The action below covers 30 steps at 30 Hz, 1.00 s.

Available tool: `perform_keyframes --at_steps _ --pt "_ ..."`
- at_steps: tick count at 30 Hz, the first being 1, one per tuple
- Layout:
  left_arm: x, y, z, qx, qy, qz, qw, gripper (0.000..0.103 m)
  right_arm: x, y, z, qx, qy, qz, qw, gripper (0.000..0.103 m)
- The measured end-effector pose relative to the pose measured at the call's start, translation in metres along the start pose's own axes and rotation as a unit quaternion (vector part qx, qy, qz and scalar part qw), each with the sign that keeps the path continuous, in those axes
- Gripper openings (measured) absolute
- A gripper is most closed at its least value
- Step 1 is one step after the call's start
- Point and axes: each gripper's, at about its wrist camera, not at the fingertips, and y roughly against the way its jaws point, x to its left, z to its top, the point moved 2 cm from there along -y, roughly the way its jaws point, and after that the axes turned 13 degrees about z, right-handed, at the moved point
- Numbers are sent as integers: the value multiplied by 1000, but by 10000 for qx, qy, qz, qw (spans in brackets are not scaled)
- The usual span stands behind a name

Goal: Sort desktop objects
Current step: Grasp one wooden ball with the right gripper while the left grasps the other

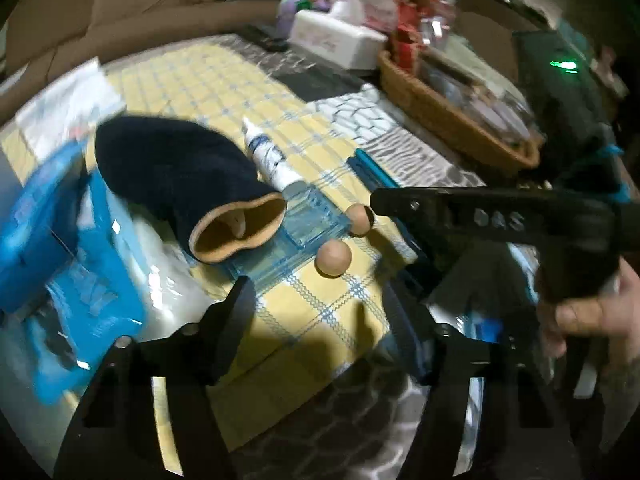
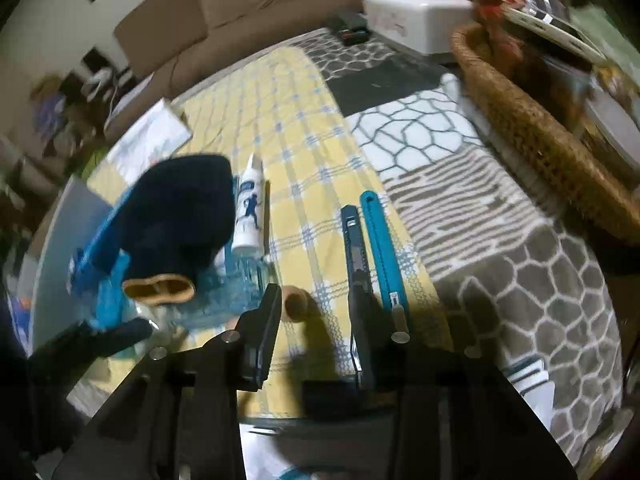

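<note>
Two small wooden balls (image 1: pixel 333 258) (image 1: pixel 359 219) lie on the yellow checked cloth (image 1: pixel 208 80) beside a clear blue tray (image 1: pixel 296 228). A dark navy pouch (image 1: pixel 176 176) with a tan lining lies open on the tray's left, and a white glue tube (image 1: pixel 272 160) lies behind it. My left gripper (image 1: pixel 316 300) is open, just short of the nearer ball. My right gripper (image 2: pixel 316 312) is open over the cloth, with one ball (image 2: pixel 295 303) by its left finger and a dark utility knife (image 2: pixel 356 248) under its right finger. A teal utility knife (image 2: pixel 382 240) lies beside that one.
A wicker basket (image 2: pixel 532 128) full of packets stands at the right. A white tissue box (image 2: pixel 416 16) stands at the back. Blue plastic packaging (image 1: pixel 76 264) lies at the left. A grey patterned mat (image 2: pixel 500 216) covers the right side.
</note>
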Motion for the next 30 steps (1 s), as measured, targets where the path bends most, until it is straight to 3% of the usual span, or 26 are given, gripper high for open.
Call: perform_keyframes --at_steps 6,10,16,18,20,25,28,30 --pt "-8 -7 -9 -123 155 40 9998 57 15 -22 -4 385 967 -250 9943 33" --pt "-5 -14 -14 -111 178 185 9996 57 15 -37 -8 627 1295 -293 9892 33" --pt "-6 -22 -4 -89 316 154 9993 56 13 -39 -8 617 1224 -202 9904 30" --pt "-7 -25 -2 -80 341 172 9992 56 11 -37 -9 599 1138 -106 9916 23" --pt "-7 -27 0 -68 375 222 9990 44 8 -33 -9 604 972 -3 9934 23" --pt "-3 -31 3 -95 530 287 9981 36 3 -24 -12 546 747 148 9956 23" --pt "-2 -31 1 -142 518 356 9979 21 5 -23 -13 554 743 184 9955 23" --pt "5 -30 -1 -137 622 161 9978 21 7 -21 -13 537 755 194 9955 23"
